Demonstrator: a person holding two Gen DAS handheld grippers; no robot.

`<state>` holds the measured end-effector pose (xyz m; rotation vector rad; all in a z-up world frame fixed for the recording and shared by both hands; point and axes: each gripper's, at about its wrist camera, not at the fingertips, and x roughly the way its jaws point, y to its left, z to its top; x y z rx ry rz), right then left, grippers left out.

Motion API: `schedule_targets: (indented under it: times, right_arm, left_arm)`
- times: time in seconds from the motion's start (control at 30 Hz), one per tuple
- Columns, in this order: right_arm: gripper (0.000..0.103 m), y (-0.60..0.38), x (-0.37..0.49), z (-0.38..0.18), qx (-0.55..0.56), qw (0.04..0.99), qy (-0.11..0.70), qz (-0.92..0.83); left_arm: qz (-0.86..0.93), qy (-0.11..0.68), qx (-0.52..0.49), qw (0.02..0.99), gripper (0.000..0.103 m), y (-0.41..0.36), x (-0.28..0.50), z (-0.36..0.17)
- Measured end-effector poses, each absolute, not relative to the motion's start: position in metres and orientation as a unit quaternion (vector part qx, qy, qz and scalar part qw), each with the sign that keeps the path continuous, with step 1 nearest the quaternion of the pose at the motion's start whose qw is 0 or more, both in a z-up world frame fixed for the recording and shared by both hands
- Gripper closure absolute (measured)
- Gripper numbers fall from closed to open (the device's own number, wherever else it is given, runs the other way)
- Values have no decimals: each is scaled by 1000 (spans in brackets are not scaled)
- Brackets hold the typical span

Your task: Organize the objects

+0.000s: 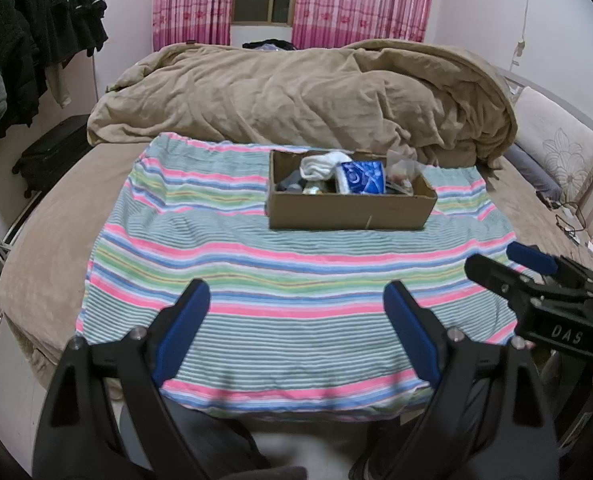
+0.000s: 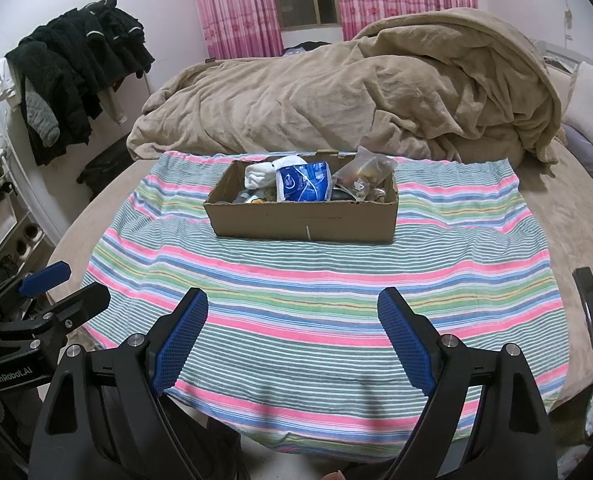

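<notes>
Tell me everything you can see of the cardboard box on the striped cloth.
The cardboard box is shallow, brown, open-topped and rectangular, sitting flat on the far half of the striped cloth, in front of the tan blanket. It is heaped with a white sock, a blue-and-white packet and a clear bag. Neither pair of tongs touches it.

- Cardboard box (image 2: pixel 302 220): shallow, open-topped, sitting flat on the far half of a striped cloth (image 2: pixel 316 300).
- Inside, left to right: a rolled white sock (image 2: pixel 261 174), a blue-and-white packet (image 2: pixel 305 182) standing upright, and a clear bag (image 2: pixel 363 172) of small items.
</notes>
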<state>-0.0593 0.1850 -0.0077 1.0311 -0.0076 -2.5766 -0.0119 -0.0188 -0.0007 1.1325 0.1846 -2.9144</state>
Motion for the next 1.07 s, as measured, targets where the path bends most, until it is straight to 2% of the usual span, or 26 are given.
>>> schedule_targets:
  times: [1.07]
  right_arm:
    - [14, 180, -71, -16, 376, 184, -1, -908]
  left_arm:
    - [-928, 52, 368, 13, 13, -25, -30, -15]
